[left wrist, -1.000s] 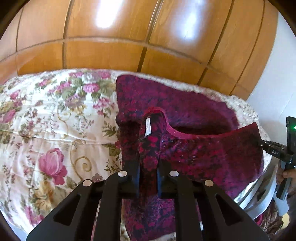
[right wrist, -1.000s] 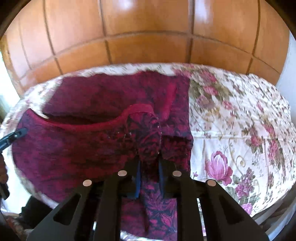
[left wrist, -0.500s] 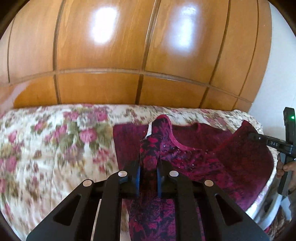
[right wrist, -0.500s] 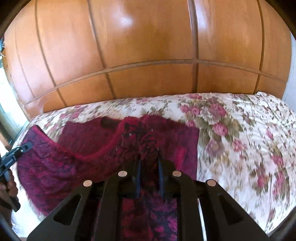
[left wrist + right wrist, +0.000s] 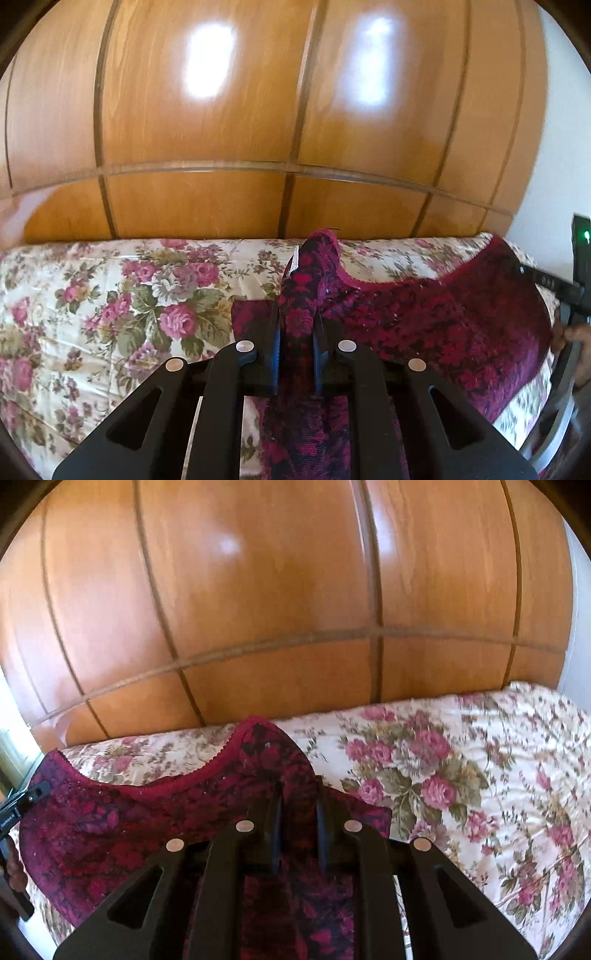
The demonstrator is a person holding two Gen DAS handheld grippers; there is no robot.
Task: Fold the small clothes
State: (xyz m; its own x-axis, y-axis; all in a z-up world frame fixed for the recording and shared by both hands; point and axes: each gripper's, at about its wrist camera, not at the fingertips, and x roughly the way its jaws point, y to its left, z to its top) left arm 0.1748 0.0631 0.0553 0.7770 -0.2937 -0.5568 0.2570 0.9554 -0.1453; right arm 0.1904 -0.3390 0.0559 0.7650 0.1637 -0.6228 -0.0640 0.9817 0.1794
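Now the maroon garment (image 5: 424, 325) hangs stretched between the left gripper (image 5: 297, 314) and right gripper (image 5: 299, 805), each clenched on a shoulder; against a second ago it sits lower in both frames, with the wooden wardrobe (image 5: 236, 122) filling the upper half, so the lift looks done. Its hem drops below the frame, and whether it touches the floral bedspread (image 5: 110, 302) is unclear.

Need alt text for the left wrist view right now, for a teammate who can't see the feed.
The left gripper is shut on a pinched corner of a dark red, floral-patterned knit garment, lifted above a cream bedspread printed with pink roses. The garment's far corner meets the right gripper at the frame's right edge; glossy wooden panels fill the background.
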